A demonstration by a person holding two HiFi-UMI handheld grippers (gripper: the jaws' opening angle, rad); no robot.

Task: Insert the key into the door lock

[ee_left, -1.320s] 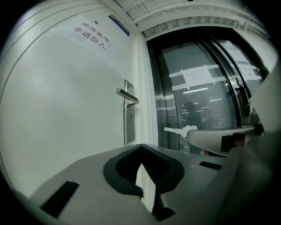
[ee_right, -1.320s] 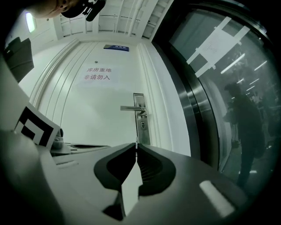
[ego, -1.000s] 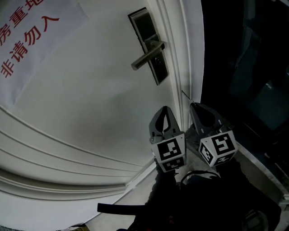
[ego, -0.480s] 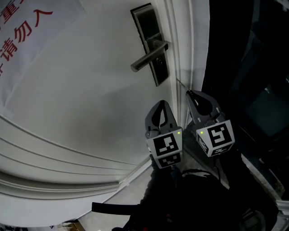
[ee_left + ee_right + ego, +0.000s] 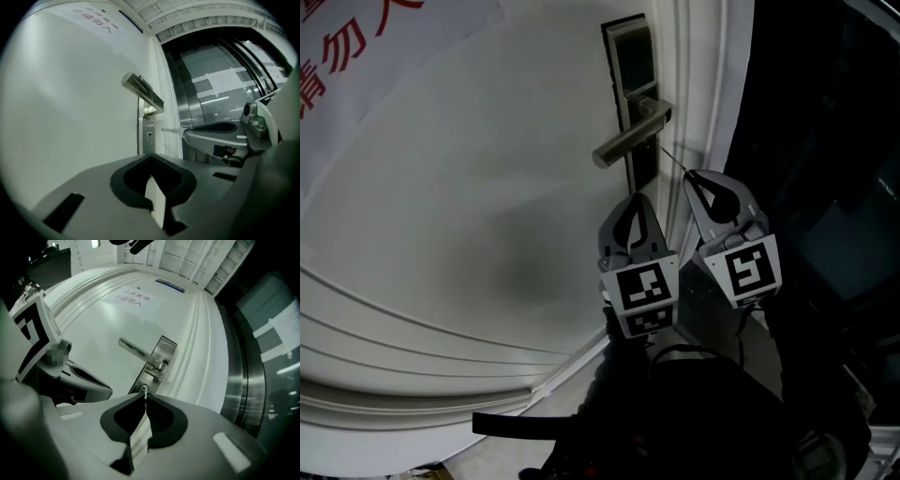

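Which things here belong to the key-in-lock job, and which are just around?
Job: key, shut in the right gripper; lock plate with keyhole; door.
Just around: lever handle; paper notice with red print; left gripper, shut on nothing; steel panels beside the door.

The head view is dim. The white door (image 5: 459,187) carries a soft dark shadow low at its middle, and everything right of its edge sinks almost to black. The handle (image 5: 628,145) has a dull sheen. Both gripper views bend lines strongly and blacken at the corners. Bright streaks glare on the metal panel (image 5: 211,93), the key (image 5: 146,391) glints, and the near fingers (image 5: 75,437) look soft.
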